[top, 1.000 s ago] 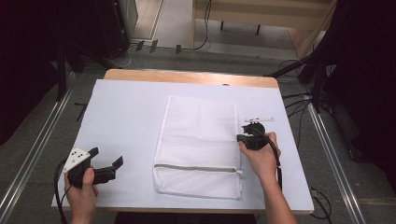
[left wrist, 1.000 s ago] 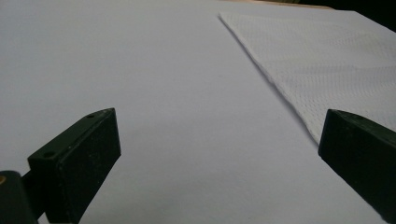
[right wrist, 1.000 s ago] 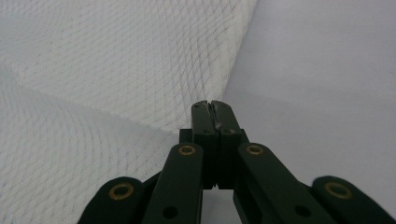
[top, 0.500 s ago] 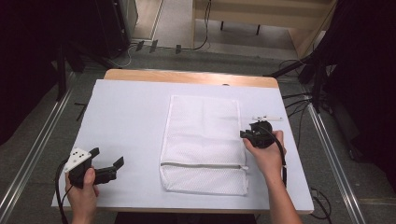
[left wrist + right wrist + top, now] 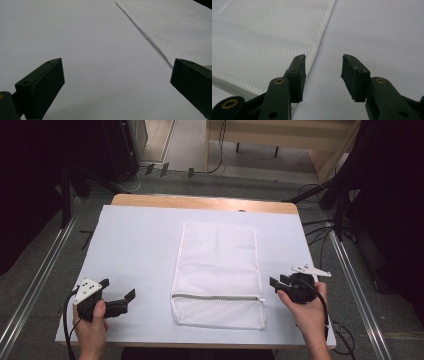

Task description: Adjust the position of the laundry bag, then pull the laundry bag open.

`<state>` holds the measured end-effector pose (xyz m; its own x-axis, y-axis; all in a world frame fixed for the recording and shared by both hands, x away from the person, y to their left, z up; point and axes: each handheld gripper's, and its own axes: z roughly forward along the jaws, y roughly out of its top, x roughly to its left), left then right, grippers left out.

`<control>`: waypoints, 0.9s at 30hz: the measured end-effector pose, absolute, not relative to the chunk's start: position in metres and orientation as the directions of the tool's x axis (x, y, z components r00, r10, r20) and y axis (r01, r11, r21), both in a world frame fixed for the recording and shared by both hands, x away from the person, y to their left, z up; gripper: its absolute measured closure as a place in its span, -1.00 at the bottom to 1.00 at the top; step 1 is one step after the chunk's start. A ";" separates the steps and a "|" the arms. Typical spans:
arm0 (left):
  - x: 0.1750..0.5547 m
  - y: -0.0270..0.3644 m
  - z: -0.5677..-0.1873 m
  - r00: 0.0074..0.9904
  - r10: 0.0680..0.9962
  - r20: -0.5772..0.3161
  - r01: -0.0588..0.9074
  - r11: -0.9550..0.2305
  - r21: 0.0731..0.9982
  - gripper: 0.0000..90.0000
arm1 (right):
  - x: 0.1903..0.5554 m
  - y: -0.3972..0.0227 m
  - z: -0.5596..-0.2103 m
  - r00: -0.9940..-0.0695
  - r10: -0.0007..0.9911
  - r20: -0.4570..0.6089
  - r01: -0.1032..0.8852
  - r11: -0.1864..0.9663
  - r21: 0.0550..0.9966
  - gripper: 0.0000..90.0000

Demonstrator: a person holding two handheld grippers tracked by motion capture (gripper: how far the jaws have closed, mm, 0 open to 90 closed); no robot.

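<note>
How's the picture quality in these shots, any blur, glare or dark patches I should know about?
High view: the white table cover is evenly lit with no glare, while the surrounding floor falls into deep shadow. Left gripper view: the jaws are soft, the mesh bag sharper. Right gripper view: the jaws are fairly crisp, the bag's weave blurs farther off.

One white mesh bag (image 5: 218, 273) is lying in the middle of one white table (image 5: 140, 240). One zipper (image 5: 218, 297) is running across the bag near its near end. Two grippers are sitting over the table: the left gripper (image 5: 119, 295) at the near left and the right gripper (image 5: 278, 282) at the near right. Each gripper is showing two black jaws, so four jaws in all. Two hands are holding them, the left hand (image 5: 91, 327) and the right hand (image 5: 307, 309), one gripper each.
</note>
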<state>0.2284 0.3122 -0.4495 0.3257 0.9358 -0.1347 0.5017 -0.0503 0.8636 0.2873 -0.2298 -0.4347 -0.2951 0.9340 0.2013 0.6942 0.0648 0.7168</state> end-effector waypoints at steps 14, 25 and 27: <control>0.228 0.283 -0.450 0.403 0.905 -0.138 0.500 -0.092 0.861 -1.00 | 0.248 -0.242 -0.448 -0.323 0.911 0.256 0.692 0.043 0.721 0.11; 0.224 0.232 -0.443 0.483 0.871 -0.090 0.466 -0.169 0.869 -1.00 | 0.235 -0.227 -0.473 -0.390 0.876 0.285 0.706 0.085 0.703 0.07; 0.225 0.217 -0.444 0.510 0.856 -0.087 0.470 -0.192 0.862 -1.00 | 0.232 -0.222 -0.476 -0.410 0.862 0.297 0.715 0.101 0.692 0.07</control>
<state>0.2247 0.2170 -0.4437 0.5103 0.8556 -0.0873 0.4696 -0.1921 0.8618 0.2323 -0.2218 -0.4761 -0.4095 0.8625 0.2973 0.7151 0.1011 0.6916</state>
